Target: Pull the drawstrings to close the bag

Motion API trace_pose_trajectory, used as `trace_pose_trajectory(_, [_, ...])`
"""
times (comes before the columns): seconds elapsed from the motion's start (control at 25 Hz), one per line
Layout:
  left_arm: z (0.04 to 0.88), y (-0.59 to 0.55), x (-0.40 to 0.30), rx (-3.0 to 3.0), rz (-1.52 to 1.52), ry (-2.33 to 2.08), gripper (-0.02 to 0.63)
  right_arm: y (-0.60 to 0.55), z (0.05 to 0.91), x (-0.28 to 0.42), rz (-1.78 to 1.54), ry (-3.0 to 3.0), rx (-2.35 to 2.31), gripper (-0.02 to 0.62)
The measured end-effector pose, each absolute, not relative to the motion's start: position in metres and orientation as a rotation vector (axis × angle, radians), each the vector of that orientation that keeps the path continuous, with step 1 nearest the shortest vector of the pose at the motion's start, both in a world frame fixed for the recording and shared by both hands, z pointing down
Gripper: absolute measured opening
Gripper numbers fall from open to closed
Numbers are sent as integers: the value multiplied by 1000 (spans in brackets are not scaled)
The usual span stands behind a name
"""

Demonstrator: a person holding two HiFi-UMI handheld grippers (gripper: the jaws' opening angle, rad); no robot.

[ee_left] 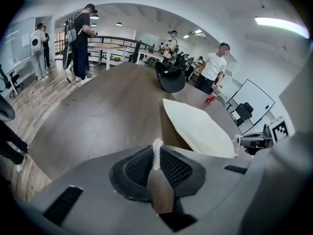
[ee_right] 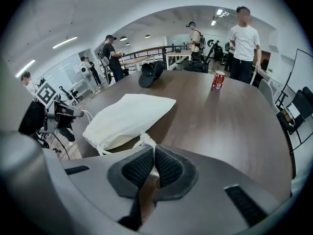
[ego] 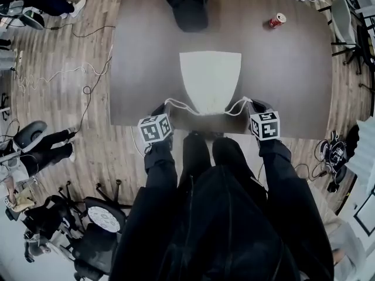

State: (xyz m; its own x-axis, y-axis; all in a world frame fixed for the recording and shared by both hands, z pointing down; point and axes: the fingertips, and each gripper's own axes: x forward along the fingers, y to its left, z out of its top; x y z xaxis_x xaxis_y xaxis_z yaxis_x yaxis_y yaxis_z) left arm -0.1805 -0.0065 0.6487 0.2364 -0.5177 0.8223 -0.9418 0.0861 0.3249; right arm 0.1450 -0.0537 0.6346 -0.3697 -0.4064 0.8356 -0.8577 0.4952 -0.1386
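closest in, my left fingers (ee_left: pixel 175 168) are pressed together on the left cord (ee_left: pixel 156 153), with a white stub of it poking up out of the mesh pads. my right fingers (ee_right: pixel 168 167) are shut the same way on the right cord (ee_right: pixel 146 140), which bunches just ahead of their tips. the bag (ego: pixel 210 81) lies flat on the desk (ego: pixel 287 69), ahead of both sets of fingers and between them. its mouth is turned toward me at the near edge and its closed end points away.

the step in hand, as i read it, is the pull itself. both cords look a little slack, each sagging in a curve from the mouth out to my tips. i'd take that slack up first, then draw the left fingers out leftward and the right fingers out rightward, together and evenly. nothing pins the bag, so hauling toward myself would likely drag it off the edge; pulling apart should let the two sides balance. the cord is thin, so the pinch needs to be firm or it may slip through the mesh.

only the head view shows both cords at once, and the mouth tapering toward a gather. only the gripper views show cord actually caught between the pads. a red can (ee_right: pixel 217 80) and a black cap (ee_right: pixel 150 72) sit well beyond my tips, past the bag. people standing about the room show only in the gripper views.
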Motion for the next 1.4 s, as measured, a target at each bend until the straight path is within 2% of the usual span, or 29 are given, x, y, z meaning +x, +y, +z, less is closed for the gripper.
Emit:
trace_pose_trajectory(0.12, [657,-8,-184,1549,554,-1407,41,-56,644,146,789,-1959,1031,28])
trace_pose_trajectory(0.24, [663,-12,-186,1549,553,-1394,138,-58,651,148,807,-1955,1002,33])
trace_pose_trajectory(0.56, [660,-7,-199,1549,533,-1403,222,-50,652,147,837,-1975,894,195])
trace_pose_trajectory(0.76, [648,-4,-212,1539,482,-1443,230,-46,639,150,834,-2004,854,233])
trace_pose_trajectory(0.92, [633,-7,-214,1556,455,-1459,230,-53,623,147,802,-2045,892,232])
trace_pose_trajectory(1.08, [606,-10,-202,1601,405,-1495,230,-60,597,137,732,-2118,961,195])
trace_pose_trajectory(1.28, [555,-15,-176,1700,345,-1555,229,-70,540,114,659,-2235,1044,118])
trace_pose_trajectory(1.4, [514,-22,-163,1772,302,-1623,184,-77,499,103,594,-2328,1093,70])
